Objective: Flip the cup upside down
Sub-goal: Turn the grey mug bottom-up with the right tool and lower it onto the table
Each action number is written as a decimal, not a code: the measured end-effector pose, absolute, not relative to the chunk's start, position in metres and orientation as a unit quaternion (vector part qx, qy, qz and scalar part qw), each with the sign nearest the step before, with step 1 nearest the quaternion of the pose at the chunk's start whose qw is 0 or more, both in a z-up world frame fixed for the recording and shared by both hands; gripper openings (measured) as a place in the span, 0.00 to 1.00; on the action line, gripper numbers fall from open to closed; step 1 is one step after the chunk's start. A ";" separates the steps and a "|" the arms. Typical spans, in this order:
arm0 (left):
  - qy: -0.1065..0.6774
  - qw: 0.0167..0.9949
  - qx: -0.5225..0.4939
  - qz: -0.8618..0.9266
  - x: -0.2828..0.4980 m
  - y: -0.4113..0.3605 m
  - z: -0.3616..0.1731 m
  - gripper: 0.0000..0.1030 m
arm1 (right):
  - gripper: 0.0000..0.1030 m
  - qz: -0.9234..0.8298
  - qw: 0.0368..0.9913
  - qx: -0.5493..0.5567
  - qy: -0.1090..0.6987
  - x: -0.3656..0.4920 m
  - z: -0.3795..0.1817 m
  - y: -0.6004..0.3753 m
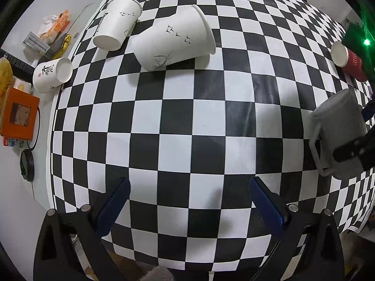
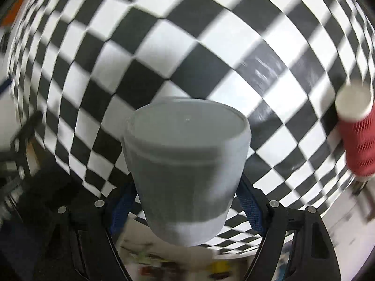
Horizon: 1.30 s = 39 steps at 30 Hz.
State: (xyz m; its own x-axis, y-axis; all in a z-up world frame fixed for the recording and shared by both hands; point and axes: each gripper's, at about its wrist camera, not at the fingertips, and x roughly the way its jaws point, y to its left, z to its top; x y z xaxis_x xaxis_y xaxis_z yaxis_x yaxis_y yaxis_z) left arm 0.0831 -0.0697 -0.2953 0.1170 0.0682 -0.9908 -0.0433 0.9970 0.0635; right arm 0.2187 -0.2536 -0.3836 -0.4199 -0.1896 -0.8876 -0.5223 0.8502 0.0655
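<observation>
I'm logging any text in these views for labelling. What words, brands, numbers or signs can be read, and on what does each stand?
"Pure": partial blue lettering on a packet under the orange box; the rest is cut off.
A large brush-style character on the small white paper cup: visible, but I cannot read it.
The two large white cups carry only bird and branch drawings, no text.
Grey mug and red cup: no text; right view is blurred.
</observation>
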 end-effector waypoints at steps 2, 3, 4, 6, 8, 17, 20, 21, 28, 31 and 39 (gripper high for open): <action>0.665 0.746 0.007 0.036 0.084 -0.073 -0.296 1.00 | 0.82 0.160 0.498 -0.200 0.829 0.224 -0.384 -0.258; 0.666 0.746 0.007 0.035 0.087 -0.071 -0.297 1.00 | 0.82 0.155 0.498 -0.200 0.829 0.225 -0.384 -0.260; 0.666 0.745 0.006 0.034 0.088 -0.072 -0.298 1.00 | 0.82 0.150 0.497 -0.204 0.830 0.228 -0.384 -0.264; 0.667 0.744 0.005 0.033 0.090 -0.075 -0.298 1.00 | 0.85 0.141 0.498 -0.215 0.829 0.233 -0.381 -0.270; 0.668 0.743 0.003 0.031 0.092 -0.077 -0.299 1.00 | 0.88 0.145 0.504 -0.216 0.824 0.246 -0.371 -0.270; 0.671 0.740 0.006 0.031 0.100 -0.083 -0.298 1.00 | 0.88 0.176 0.518 -0.195 0.814 0.269 -0.352 -0.260; 0.670 0.742 0.007 0.032 0.104 -0.083 -0.295 1.00 | 0.80 0.174 0.528 -0.191 0.809 0.264 -0.351 -0.255; 0.669 0.742 0.006 0.032 0.106 -0.082 -0.294 1.00 | 0.80 0.174 0.534 -0.183 0.807 0.264 -0.348 -0.256; 0.667 0.744 -0.018 0.046 0.119 -0.069 -0.290 1.00 | 0.79 0.154 0.643 -0.091 0.745 0.262 -0.305 -0.265; 0.668 0.742 -0.024 0.049 0.124 -0.062 -0.293 1.00 | 0.79 0.135 0.730 -0.062 0.667 0.262 -0.279 -0.269; 0.668 0.742 -0.022 0.051 0.133 -0.064 -0.304 1.00 | 0.79 0.083 0.851 0.020 0.519 0.228 -0.287 -0.270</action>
